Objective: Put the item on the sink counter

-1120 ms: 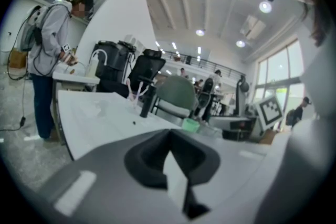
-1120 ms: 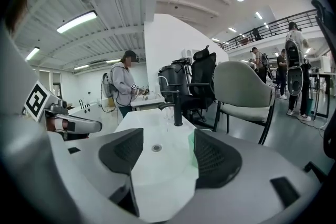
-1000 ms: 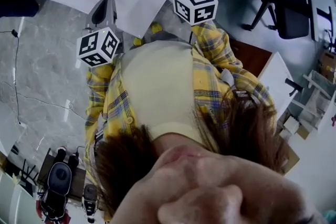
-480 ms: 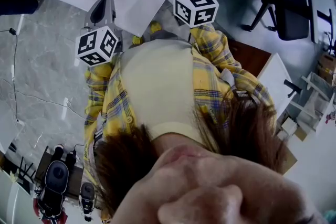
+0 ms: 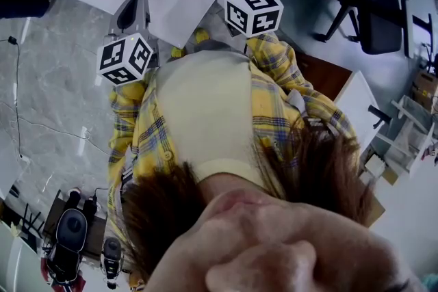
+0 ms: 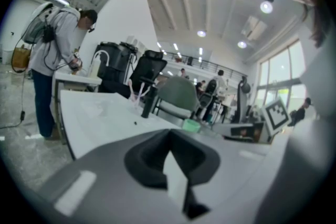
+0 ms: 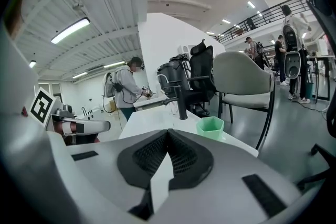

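Left gripper [image 6: 169, 136] and right gripper [image 7: 167, 135] pressed together, empty; approaching unopened could knock the green cup [image 7: 210, 127] off the worktop's [image 7: 149, 115] edge.

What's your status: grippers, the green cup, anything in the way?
Left gripper shut, empty. Right gripper shut, empty. Green cup upright on sink counter, beside black faucet. No obstruction seen.
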